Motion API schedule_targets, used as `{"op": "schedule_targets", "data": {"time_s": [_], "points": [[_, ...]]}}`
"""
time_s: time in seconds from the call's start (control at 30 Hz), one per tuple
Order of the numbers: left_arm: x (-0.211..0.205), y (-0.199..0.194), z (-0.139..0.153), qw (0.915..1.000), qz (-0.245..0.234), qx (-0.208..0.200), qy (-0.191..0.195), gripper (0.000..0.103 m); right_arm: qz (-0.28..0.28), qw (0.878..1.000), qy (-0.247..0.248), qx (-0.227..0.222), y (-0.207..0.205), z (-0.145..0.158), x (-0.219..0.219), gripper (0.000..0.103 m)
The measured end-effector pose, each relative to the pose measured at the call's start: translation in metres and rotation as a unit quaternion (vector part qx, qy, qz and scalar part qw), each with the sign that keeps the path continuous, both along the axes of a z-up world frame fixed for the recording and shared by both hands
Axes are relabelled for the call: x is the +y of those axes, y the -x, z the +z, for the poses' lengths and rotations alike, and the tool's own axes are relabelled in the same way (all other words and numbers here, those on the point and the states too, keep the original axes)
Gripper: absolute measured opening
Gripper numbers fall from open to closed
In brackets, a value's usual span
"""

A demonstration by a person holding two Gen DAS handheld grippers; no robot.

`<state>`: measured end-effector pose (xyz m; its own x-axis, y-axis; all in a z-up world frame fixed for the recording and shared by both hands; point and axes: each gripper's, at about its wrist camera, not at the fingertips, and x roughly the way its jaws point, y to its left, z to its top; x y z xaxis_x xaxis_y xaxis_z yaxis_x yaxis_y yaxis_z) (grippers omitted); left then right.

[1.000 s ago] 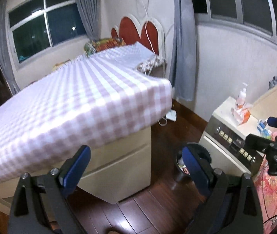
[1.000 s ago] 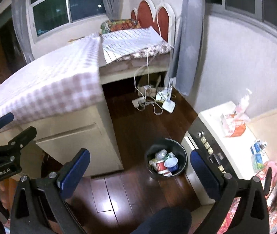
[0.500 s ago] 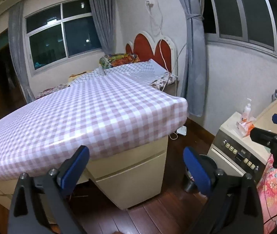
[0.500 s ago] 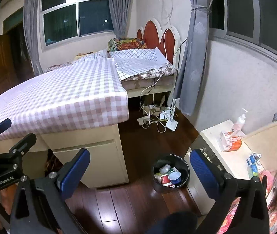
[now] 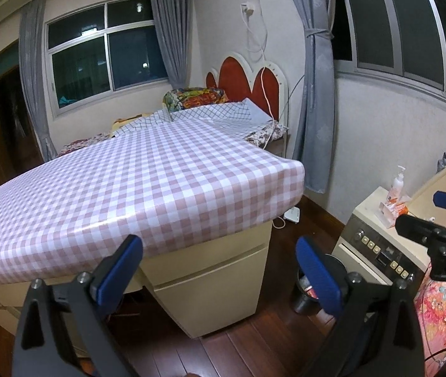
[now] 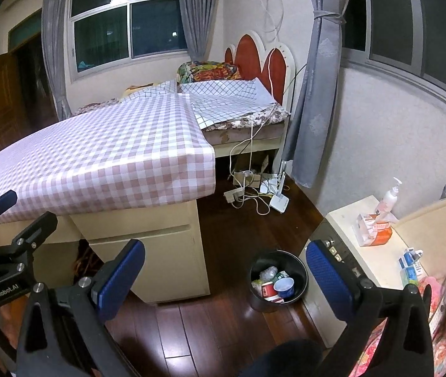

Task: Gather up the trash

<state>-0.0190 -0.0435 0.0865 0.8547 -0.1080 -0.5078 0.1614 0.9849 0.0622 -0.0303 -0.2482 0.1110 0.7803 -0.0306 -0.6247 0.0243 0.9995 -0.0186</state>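
Both views tilted higher, trash bin (image 6: 277,279) now lower, left gripper (image 5: 219,257) empty

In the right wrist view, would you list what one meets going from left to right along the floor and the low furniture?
Left gripper → checked tablecloth → black trash bin → tissue pack → pump bottle

Left hand-held gripper (image 5: 219,259) wide apart, empty, facing checked tablecloth (image 5: 135,182); black bin (image 5: 306,292) behind right finger
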Motion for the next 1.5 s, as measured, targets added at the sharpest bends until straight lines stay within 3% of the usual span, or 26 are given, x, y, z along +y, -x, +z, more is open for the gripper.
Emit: {"op": "schedule_targets", "data": {"time_s": [1.5], "points": [[-0.0016, 0.0000, 0.0025, 1.0000, -0.001, -0.001, 0.000, 0.100, 0.006, 1.000, -0.003, -0.006, -0.0007, 0.0021, -0.0070, 0.103]]}}
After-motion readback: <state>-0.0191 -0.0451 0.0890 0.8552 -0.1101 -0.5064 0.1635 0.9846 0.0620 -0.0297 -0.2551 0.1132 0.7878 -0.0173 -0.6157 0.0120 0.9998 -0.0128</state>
